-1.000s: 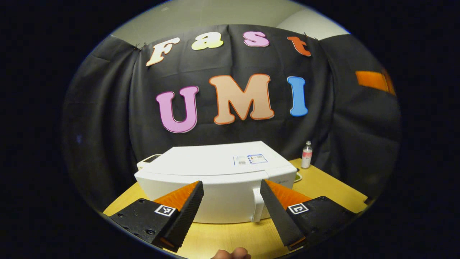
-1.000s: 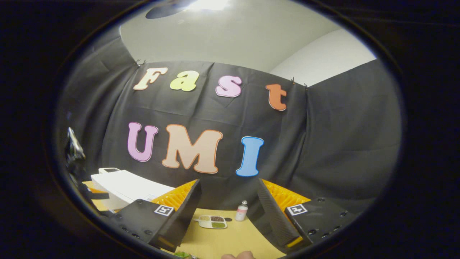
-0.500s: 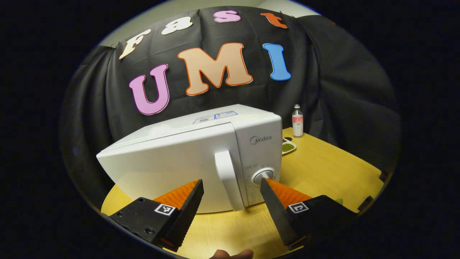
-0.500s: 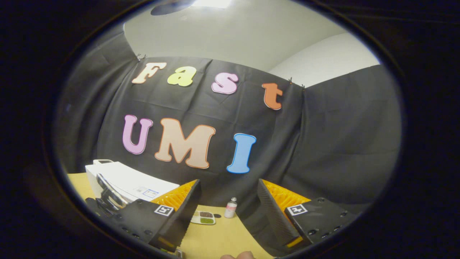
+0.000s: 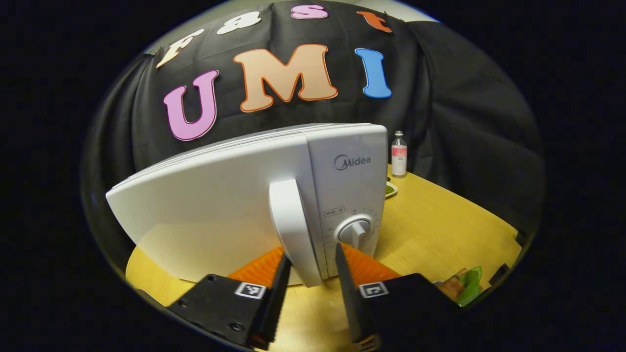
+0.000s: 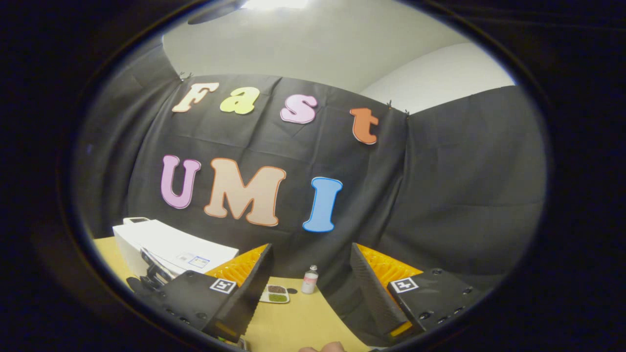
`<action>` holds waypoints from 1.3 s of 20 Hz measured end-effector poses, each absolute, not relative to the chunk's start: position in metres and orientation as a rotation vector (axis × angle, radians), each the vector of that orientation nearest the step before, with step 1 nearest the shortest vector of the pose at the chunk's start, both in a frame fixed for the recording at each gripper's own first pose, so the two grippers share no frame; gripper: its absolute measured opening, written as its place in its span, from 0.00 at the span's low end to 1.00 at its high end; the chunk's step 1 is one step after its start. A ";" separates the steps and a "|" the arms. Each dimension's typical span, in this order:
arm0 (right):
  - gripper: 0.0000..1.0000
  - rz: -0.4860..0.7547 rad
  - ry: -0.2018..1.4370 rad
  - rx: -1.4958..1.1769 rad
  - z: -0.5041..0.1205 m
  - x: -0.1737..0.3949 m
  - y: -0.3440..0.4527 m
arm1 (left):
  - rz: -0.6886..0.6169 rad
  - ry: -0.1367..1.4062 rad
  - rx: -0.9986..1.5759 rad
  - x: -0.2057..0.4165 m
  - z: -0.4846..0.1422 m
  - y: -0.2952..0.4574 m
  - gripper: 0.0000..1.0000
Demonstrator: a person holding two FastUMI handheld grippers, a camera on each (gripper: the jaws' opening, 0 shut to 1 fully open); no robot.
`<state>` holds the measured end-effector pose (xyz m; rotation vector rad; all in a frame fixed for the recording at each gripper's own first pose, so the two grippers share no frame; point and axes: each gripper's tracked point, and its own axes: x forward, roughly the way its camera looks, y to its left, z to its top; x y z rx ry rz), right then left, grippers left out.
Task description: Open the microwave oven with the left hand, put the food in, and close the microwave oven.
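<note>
left gripper [image 5: 311, 293]: we hold its fingers narrowed, one on each side of the door handle [image 5: 292, 230], contact unclear | right gripper [image 6: 309, 293]: we hold it raised, fingers spread wide, nothing between them

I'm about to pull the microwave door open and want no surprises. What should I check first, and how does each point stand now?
1. Left claw lined up on the door handle: ok, the handle's lower end sits between its fingers.
2. Both fingers pressing on the handle: cannot tell; a small gap seems to remain on the right side.
3. Microwave door closed: ok, it lies flush with the control panel.
4. Right claw out of the door's swing: ok, it is open, holds nothing and hangs off to the microwave's right.
5. Food tray and bottle out of the door's path: ok, both stand on the table beyond the microwave's right side.
</note>
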<state>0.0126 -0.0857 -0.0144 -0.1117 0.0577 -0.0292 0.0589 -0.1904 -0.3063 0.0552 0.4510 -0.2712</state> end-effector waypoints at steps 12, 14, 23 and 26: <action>0.96 -0.019 0.083 -0.052 -0.021 0.010 -0.077 | -0.284 0.471 0.076 0.058 -0.310 -0.192 0.06; 0.96 -0.020 0.081 -0.052 -0.022 0.009 -0.078 | -0.316 0.506 0.046 0.057 -0.311 -0.192 0.06; 0.98 -0.002 0.097 -0.036 -0.041 0.008 -0.074 | -0.422 0.574 0.035 -0.029 -0.304 -0.165 0.01; 0.97 0.049 0.131 -0.010 -0.058 0.010 -0.052 | -0.441 0.635 0.004 -0.083 -0.302 -0.130 0.01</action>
